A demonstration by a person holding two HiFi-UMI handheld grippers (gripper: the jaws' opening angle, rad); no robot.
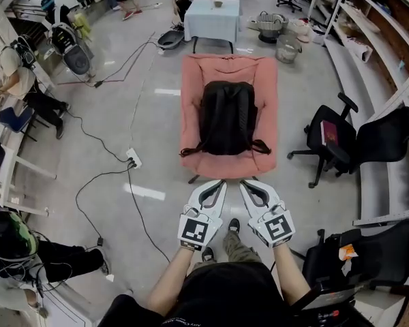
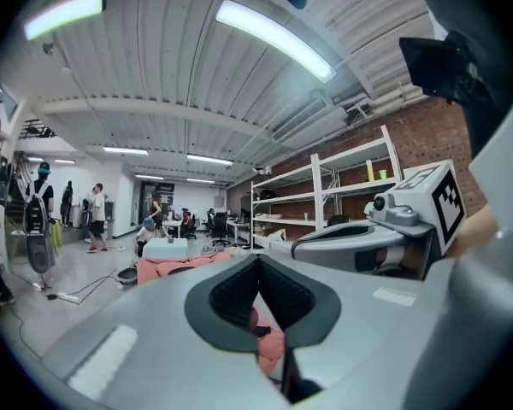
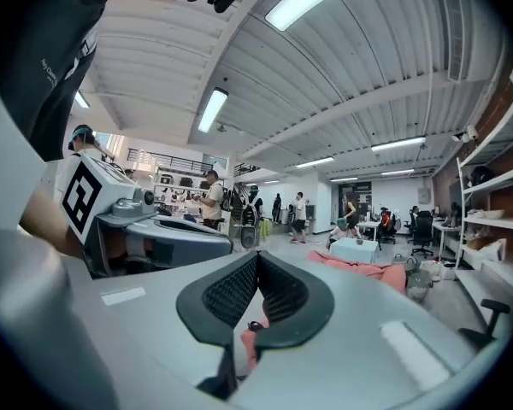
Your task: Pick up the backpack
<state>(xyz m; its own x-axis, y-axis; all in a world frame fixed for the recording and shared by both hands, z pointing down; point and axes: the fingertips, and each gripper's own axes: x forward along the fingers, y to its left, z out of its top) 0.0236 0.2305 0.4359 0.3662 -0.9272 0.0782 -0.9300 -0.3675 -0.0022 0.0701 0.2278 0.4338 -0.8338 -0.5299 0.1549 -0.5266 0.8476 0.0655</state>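
Note:
A black backpack (image 1: 228, 118) lies flat on a pink cushioned chair (image 1: 193, 80) in the middle of the floor, straps toward me. My two grippers are held side by side just short of the chair's near edge, both pointing at it and apart from the backpack. The left gripper (image 1: 220, 182) has its pads together with nothing between them, as the left gripper view shows (image 2: 256, 261). The right gripper (image 1: 246, 182) is likewise shut and empty (image 3: 256, 256). The pink chair (image 3: 368, 269) shows ahead in the right gripper view.
Black office chairs (image 1: 341, 138) stand at the right by white shelving (image 1: 375, 39). A small white table (image 1: 211, 16) stands behind the pink chair. A power strip with cables (image 1: 133, 159) lies on the floor at the left. People sit and stand at the left and far back.

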